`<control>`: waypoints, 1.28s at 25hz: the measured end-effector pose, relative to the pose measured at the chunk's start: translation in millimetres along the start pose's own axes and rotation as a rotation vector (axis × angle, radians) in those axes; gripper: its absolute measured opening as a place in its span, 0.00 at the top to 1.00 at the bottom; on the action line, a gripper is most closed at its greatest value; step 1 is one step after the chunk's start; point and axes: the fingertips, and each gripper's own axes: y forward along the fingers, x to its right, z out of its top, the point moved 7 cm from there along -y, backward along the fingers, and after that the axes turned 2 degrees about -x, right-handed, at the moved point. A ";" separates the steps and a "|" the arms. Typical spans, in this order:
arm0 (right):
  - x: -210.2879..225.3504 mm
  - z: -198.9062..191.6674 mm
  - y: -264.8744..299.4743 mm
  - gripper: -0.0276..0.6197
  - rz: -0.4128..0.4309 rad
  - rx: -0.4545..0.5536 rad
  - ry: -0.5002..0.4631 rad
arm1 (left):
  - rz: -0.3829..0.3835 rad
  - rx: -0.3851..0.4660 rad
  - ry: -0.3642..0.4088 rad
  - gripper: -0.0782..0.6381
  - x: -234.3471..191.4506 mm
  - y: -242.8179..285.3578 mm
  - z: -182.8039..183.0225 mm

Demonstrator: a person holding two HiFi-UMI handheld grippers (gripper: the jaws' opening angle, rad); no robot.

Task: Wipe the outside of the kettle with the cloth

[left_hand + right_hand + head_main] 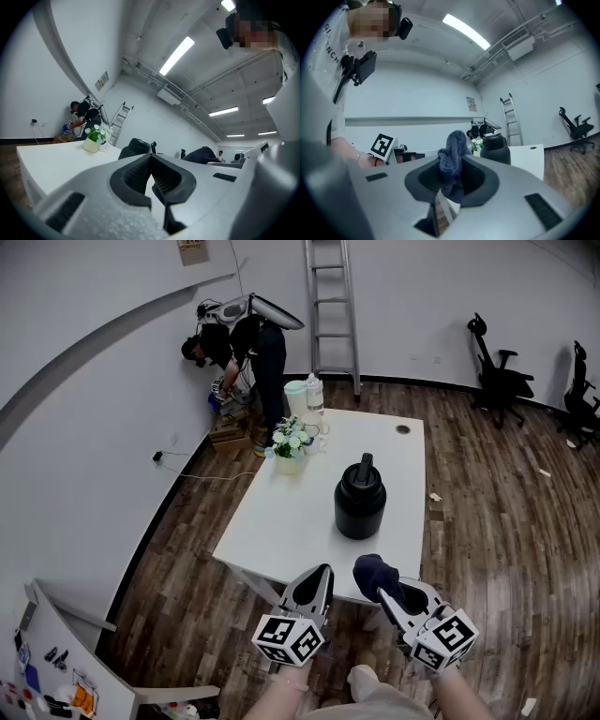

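A black kettle with a lid handle stands upright on the white table, toward its near half. Below the table's near edge my right gripper is shut on a dark blue cloth, bunched over its tips. In the right gripper view the cloth sticks up between the jaws, with the kettle beyond it. My left gripper hangs beside it, shut with nothing between its fingers. In the left gripper view its tips meet, and the kettle is ahead.
A pot of white flowers, a white jug, a bottle and a mug stand at the table's far left corner. A person bends over by the wall. A ladder and office chairs stand beyond.
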 end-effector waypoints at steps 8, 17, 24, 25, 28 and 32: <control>74.8 24.4 73.1 0.87 0.189 0.035 -0.115 | -0.052 0.063 -0.008 0.88 -13.3 85.1 2.1; 171.8 10.1 130.3 0.87 0.102 -0.045 -0.038 | -0.178 0.033 0.022 0.88 -6.4 184.0 -20.1; 189.2 -29.2 127.5 0.87 0.061 -0.124 0.039 | -0.158 -0.081 -0.057 0.88 -6.9 191.1 -72.7; 190.7 -36.0 130.1 0.87 0.057 -0.136 0.052 | -0.147 -0.096 -0.081 0.88 -10.9 191.7 -77.9; 196.6 -57.7 134.4 0.87 0.034 -0.176 0.107 | -0.112 -0.149 -0.184 0.88 -20.1 194.4 -95.1; 201.4 -94.3 144.0 0.87 0.034 -0.235 0.186 | -0.037 -0.212 -0.308 0.88 -36.7 190.8 -121.1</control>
